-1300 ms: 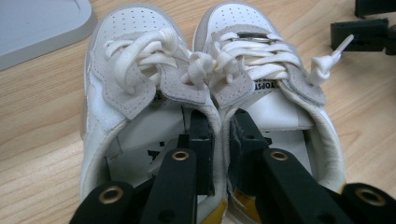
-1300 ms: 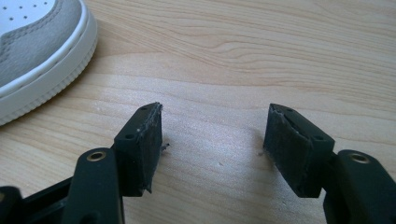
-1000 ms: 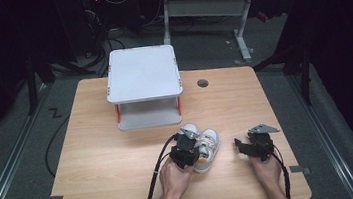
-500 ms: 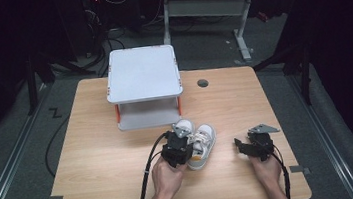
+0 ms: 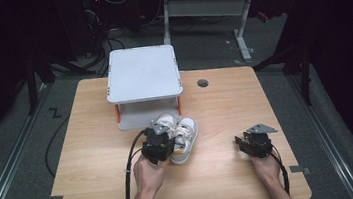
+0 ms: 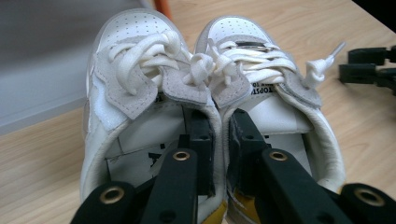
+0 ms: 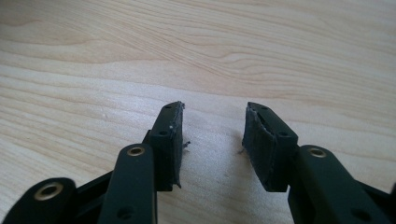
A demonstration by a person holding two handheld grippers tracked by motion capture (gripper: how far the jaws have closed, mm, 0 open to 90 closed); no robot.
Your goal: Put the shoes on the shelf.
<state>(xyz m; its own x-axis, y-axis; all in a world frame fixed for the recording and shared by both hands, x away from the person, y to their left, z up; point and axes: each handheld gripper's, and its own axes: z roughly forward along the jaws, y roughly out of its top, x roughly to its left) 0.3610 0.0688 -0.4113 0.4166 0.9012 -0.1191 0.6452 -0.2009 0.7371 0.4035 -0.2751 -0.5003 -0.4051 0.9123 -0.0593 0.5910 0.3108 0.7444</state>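
A pair of small white sneakers [image 5: 184, 135] with loose white laces lies on the wooden table [image 5: 94, 149], toes toward a grey shelf. In the left gripper view one jaw sits inside each shoe, and my left gripper [image 6: 219, 121] is shut on the two inner collars pressed together. From above, the left gripper [image 5: 163, 140] sits at the shoes' heels with a hand behind it. My right gripper [image 7: 212, 126] stands open just above bare wood. It rests at the right front of the table [image 5: 239, 141], well apart from the shoes.
A grey two-level shelf [image 5: 142, 73] with orange posts stands at the back middle of the table, just beyond the shoes' toes. A round cable hole [image 5: 203, 83] lies to its right. Black cables trail from both grippers toward the front edge.
My left gripper has carried the pair of shoes to the left and away, closer to the shelf's front. The right gripper has stayed in place, open.
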